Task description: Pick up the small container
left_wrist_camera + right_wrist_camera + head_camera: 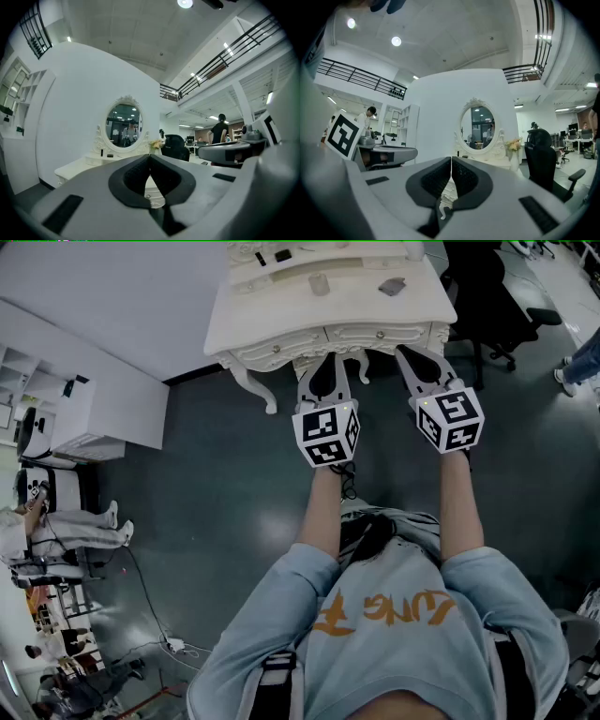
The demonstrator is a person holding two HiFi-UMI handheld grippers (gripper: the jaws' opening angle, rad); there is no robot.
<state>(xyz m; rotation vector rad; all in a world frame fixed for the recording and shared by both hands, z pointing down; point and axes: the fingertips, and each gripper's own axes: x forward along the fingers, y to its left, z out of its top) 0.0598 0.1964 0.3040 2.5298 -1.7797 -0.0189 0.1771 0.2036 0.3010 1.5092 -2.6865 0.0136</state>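
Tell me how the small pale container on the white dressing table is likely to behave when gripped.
The small container looks tiny beside the dressing table, so it is probably light and may slide or tip if nudged. Its pale surface looks smooth, so it could slip when squeezed. Its material is too small to judge.

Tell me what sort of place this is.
Probably a large open workspace or lab staged with home furniture: an ornate white dressing table with an oval mirror, a black office chair, and a black-railed upper gallery overhead.
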